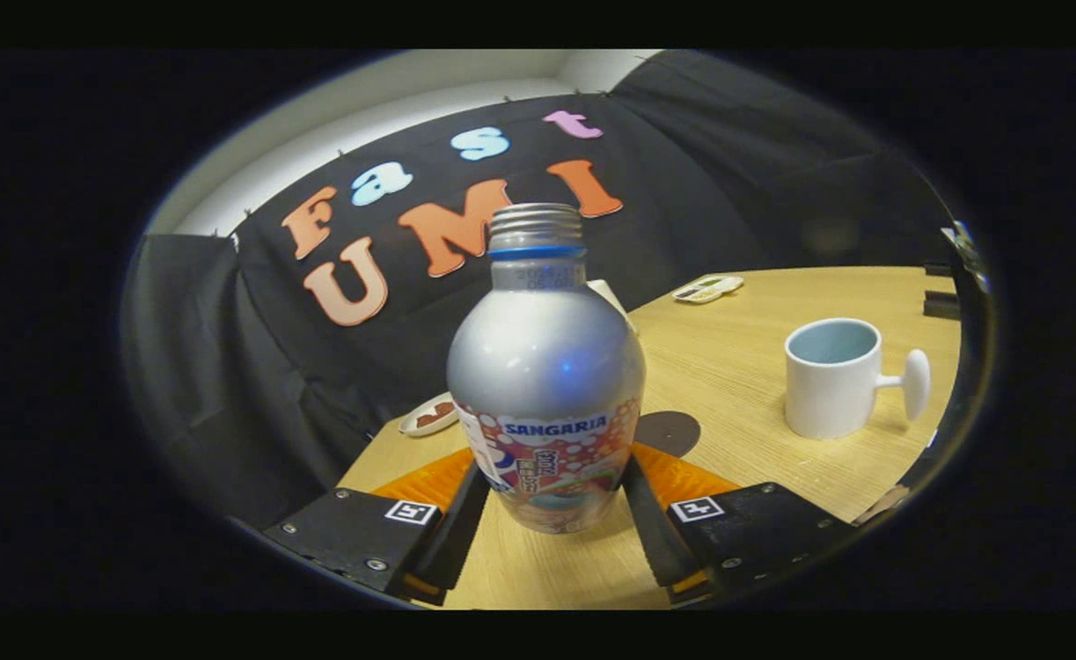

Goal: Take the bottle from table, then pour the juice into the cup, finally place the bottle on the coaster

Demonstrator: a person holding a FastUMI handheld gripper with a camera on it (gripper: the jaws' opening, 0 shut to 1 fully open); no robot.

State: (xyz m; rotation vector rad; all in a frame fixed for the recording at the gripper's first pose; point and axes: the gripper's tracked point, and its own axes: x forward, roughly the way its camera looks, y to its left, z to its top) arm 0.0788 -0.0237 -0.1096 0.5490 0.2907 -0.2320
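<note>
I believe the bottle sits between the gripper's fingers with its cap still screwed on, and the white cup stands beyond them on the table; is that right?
Not quite: the bottle has no cap, and the gripper view shows bare neck threads. The rest holds: it sits between the gripper fingers, and the white cup stands beyond them on the table.

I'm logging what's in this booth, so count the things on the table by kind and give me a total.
Bottles: 1, the silver bottle between the gripper fingers
Cups: 1, the white cup
Coasters: 1, the dark round coaster
Small dishes: 2, small dish and far tray
Total: 5
</note>
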